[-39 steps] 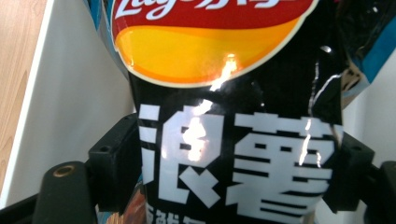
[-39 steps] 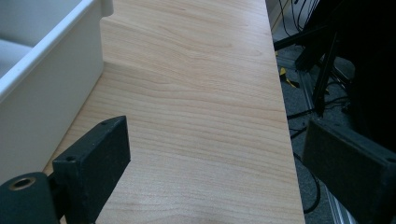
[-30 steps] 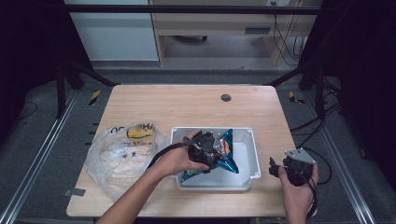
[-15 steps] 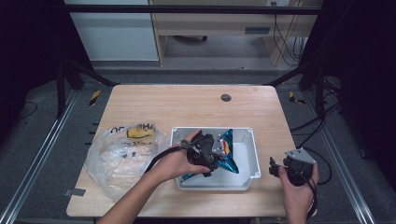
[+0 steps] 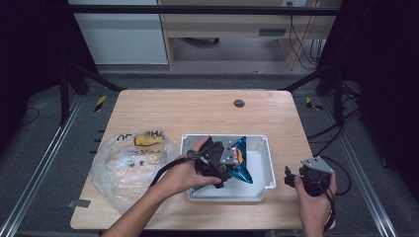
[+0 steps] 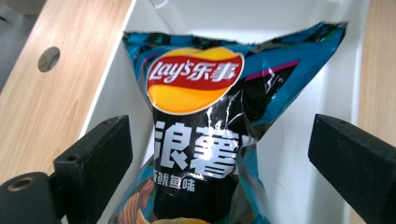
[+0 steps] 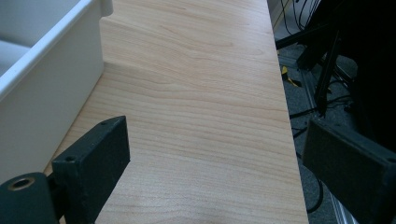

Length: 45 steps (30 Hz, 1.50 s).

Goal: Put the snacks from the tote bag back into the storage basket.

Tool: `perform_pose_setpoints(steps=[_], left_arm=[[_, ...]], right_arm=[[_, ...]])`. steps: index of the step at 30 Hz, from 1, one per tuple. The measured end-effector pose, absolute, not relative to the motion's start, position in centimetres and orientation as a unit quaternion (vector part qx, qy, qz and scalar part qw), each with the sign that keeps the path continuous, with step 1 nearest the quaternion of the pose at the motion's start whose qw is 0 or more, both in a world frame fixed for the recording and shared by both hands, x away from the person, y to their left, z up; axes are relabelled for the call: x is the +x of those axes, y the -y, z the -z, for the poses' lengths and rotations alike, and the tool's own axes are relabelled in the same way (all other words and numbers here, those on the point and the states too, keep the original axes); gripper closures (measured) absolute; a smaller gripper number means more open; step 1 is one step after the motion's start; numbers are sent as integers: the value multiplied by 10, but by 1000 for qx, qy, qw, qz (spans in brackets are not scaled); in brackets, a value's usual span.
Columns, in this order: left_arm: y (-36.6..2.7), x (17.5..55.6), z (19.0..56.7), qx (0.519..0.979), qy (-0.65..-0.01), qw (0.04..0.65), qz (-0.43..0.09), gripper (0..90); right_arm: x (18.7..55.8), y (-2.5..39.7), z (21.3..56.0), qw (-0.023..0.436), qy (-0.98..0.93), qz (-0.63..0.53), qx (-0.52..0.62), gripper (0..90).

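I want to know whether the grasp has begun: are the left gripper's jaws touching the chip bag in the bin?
Apart. The left gripper view shows the left gripper open, white bin visible between each jaw and the chip bag.

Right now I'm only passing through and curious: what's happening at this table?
A person works with a gripper in each hand. The left gripper is over the white bin, its jaws open on either side of a blue bag of crisps lying inside. The right gripper waits open above the bare table beside the bin. A clear plastic bag lies on the left.
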<state>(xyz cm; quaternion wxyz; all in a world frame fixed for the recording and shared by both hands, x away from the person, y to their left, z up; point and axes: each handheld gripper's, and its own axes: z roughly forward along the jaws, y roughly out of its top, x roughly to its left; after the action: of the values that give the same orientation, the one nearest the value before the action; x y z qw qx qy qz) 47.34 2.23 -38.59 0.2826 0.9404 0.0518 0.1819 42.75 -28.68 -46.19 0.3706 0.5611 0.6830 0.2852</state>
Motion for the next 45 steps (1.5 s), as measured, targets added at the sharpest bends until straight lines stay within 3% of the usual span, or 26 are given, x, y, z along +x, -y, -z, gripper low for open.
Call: perform_pose_setpoints(steps=[28, 45], left_arm=[[-54, 442, 346, 916, -119, 329, -195, 62], [-96, 423, 334, 906, -126, 347, -208, 53]], right_arm=[[426, 284, 460, 377, -682, -283, 559, 81], [423, 284, 458, 379, -679, -283, 561, 81]])
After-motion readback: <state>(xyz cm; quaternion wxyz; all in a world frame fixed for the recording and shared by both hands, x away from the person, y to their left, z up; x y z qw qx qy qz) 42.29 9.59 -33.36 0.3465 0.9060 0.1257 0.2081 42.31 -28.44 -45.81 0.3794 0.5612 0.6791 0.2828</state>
